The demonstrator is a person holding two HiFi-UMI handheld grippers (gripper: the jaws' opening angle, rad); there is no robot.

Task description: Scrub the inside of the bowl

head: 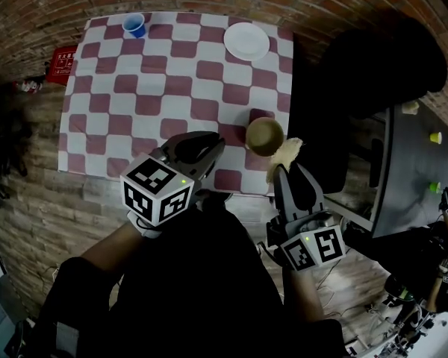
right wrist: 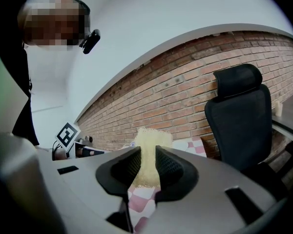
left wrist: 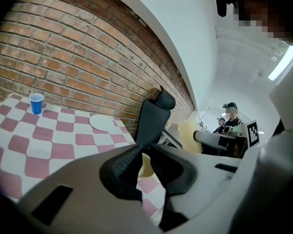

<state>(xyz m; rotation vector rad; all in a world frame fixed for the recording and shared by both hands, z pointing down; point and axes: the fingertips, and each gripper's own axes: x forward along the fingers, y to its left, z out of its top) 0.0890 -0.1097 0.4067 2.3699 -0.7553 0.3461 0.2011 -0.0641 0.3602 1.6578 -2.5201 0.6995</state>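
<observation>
Head view: our right gripper (head: pixel 291 168) clamps the yellow sponge (head: pixel 285 155) just beside the bowl (head: pixel 265 136); our left gripper (head: pixel 209 146) stands narrowly apart, empty. We judge the scrubbing not yet started.

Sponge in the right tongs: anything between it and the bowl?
Nothing visible. The sponge, clamped in the right tongs, sits right beside the bowl at its rim, and the bowl's mouth is uncovered. The left tongs are on the bowl's other side, apart from it.
</observation>
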